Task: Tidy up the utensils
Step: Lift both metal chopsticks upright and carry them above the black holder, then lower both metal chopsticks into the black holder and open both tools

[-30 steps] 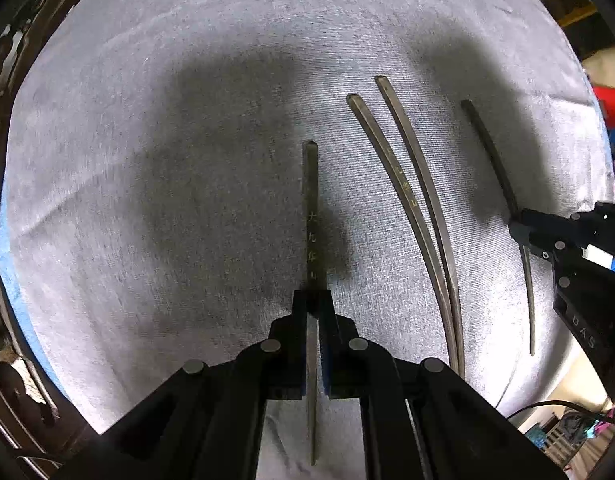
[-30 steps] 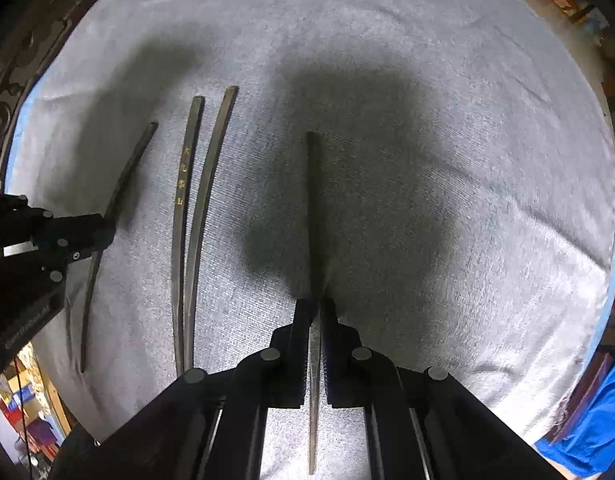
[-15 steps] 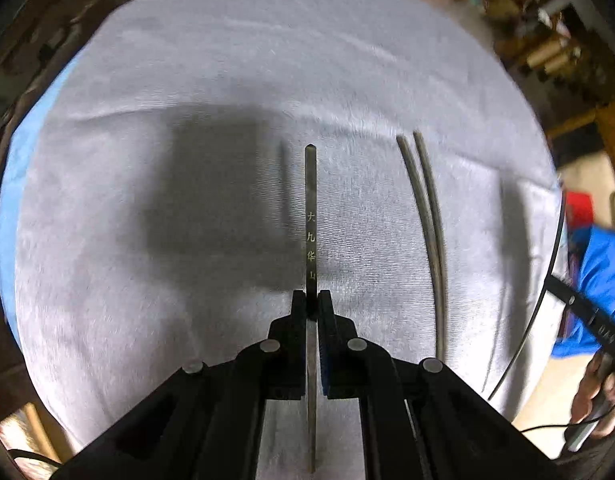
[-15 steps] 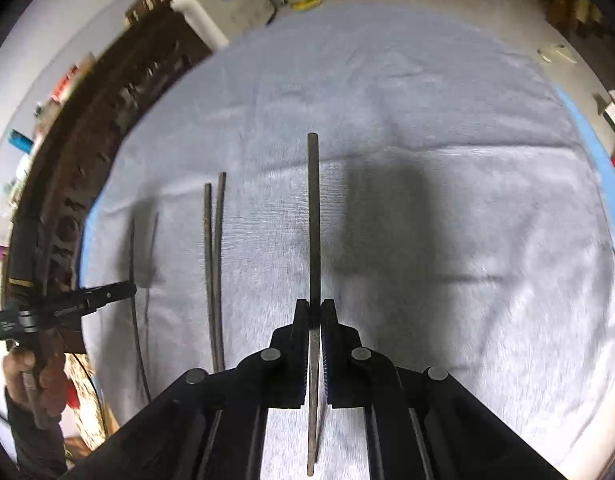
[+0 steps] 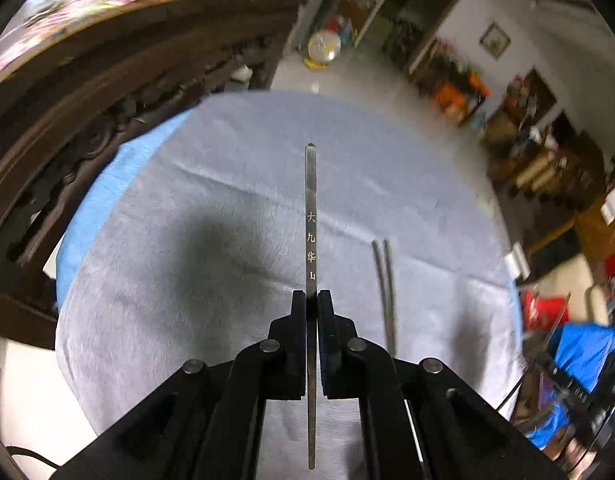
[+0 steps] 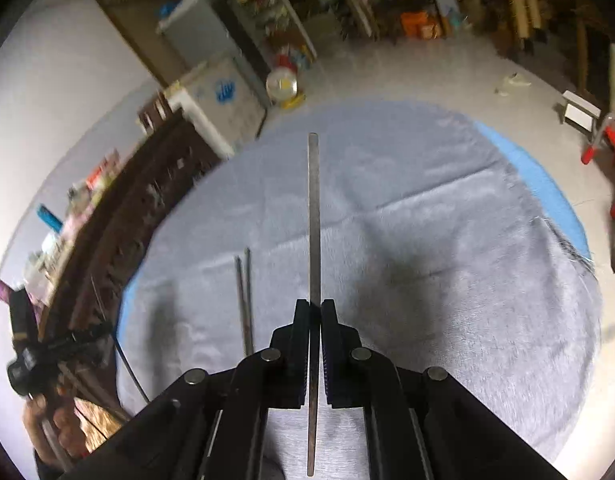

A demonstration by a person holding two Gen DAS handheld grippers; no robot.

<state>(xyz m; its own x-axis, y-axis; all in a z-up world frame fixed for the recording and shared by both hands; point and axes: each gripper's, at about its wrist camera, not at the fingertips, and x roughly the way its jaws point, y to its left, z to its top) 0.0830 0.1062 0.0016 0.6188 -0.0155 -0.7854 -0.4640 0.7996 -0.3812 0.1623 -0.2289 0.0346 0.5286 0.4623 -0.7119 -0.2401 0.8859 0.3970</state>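
1. In the left wrist view a dark, slim chopstick (image 5: 311,216) runs straight up the middle of the frame, with four pale characters printed down its shaft; its blunt end reaches the upper centre, its thin end hangs below the fingers at the bottom.
2. The left gripper (image 5: 311,300) is clamped narrow on this chopstick, both black fingers pressed against its sides; the stick is lifted clear of the cloth.
3. In the right wrist view a second chopstick (image 6: 313,216), plain and dark, stands the same way in mid-frame; the right gripper (image 6: 315,308) is closed tight on it, pads flat against the shaft.
4. A pair of chopsticks (image 5: 385,288) lies side by side on the grey cloth (image 5: 187,280), right of centre in the left view; the same pair sits left of centre in the right view (image 6: 245,296).
5. The cloth covers a round worktop, a blue cover (image 5: 103,200) showing at its edge.
6. A dark carved wooden cabinet (image 5: 87,120) fills the upper left; cluttered shelves stand at the upper right, blurred.
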